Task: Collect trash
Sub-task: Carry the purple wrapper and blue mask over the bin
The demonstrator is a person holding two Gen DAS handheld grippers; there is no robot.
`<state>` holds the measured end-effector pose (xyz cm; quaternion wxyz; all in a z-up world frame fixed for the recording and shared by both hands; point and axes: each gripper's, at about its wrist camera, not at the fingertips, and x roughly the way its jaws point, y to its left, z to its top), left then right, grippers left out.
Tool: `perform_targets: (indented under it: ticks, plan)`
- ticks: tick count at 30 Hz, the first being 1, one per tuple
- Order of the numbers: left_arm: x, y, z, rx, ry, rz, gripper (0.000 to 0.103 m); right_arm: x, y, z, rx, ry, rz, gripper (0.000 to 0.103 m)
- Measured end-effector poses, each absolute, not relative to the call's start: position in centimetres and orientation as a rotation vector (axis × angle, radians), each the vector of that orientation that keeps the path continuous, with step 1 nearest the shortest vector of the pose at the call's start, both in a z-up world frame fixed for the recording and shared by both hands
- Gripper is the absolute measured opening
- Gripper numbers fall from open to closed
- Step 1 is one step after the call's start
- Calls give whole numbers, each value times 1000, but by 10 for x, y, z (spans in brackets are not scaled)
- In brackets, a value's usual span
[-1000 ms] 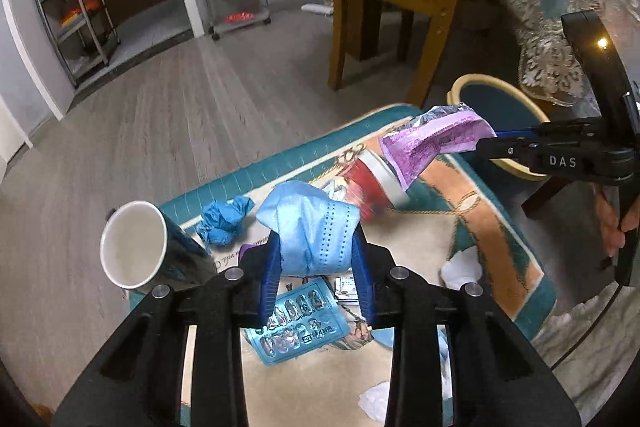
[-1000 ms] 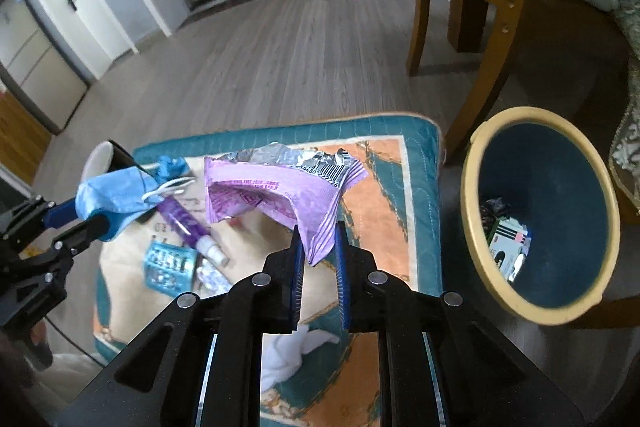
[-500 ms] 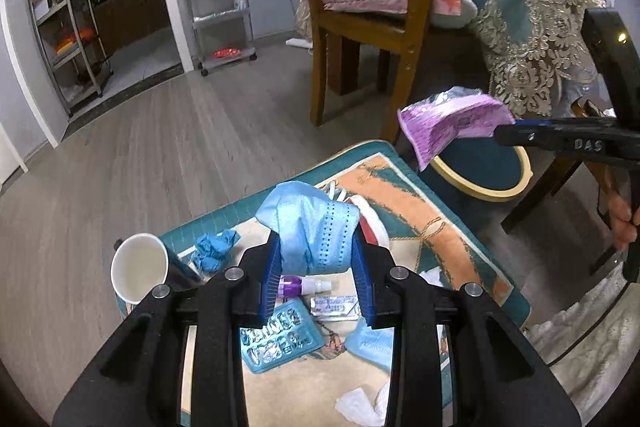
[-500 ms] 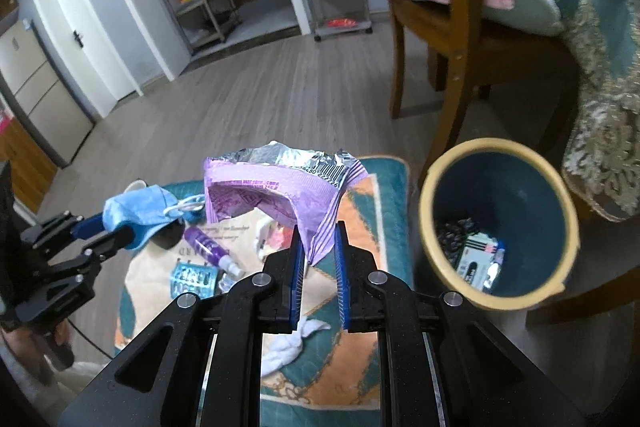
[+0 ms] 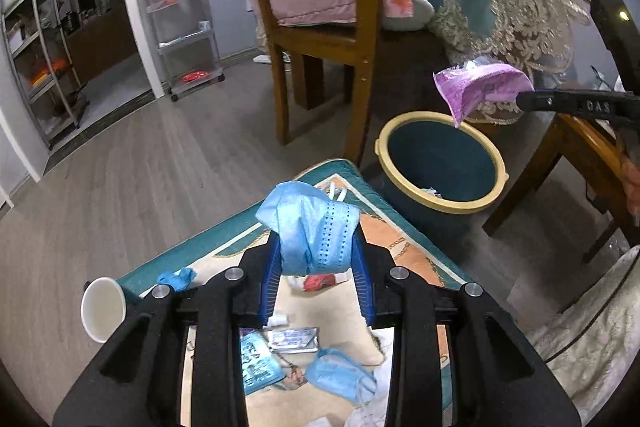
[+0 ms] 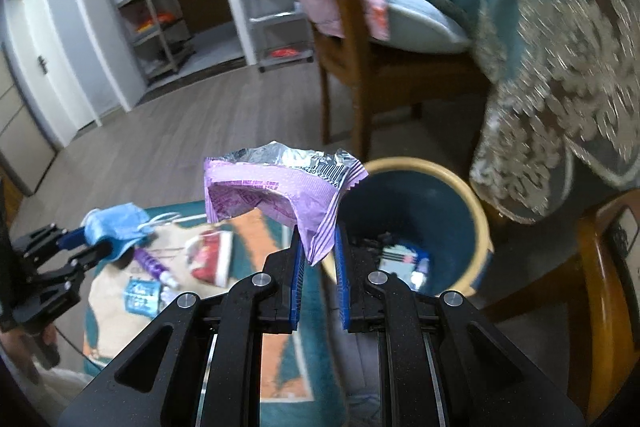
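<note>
Both sets of jaws are clamped: the right gripper (image 6: 317,259) raises a purple wrapper (image 6: 280,193) over the bin (image 6: 478,227) at 3 o'clock, the left gripper (image 5: 316,267) lifts a blue mask (image 5: 310,229).

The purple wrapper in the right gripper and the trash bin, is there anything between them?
No. In the left wrist view the purple wrapper hangs above the trash bin rim, only open air between.

Each camera looks forward and down along its own fingers. The left view sits above the mat's (image 5: 224,239) near edge; the right hangs near the bin (image 6: 484,227). Both share mat (image 6: 276,227) and bin (image 5: 496,187).
</note>
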<state>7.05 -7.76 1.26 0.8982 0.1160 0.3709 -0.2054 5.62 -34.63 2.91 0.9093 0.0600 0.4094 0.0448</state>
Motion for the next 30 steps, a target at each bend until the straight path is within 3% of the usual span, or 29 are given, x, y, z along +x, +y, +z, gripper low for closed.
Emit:
perform_targets:
  ticks: [30]
  plan:
    - [125,-216,-42,278,805,-566,31,123,-431,-61,106,1044,-76,16]
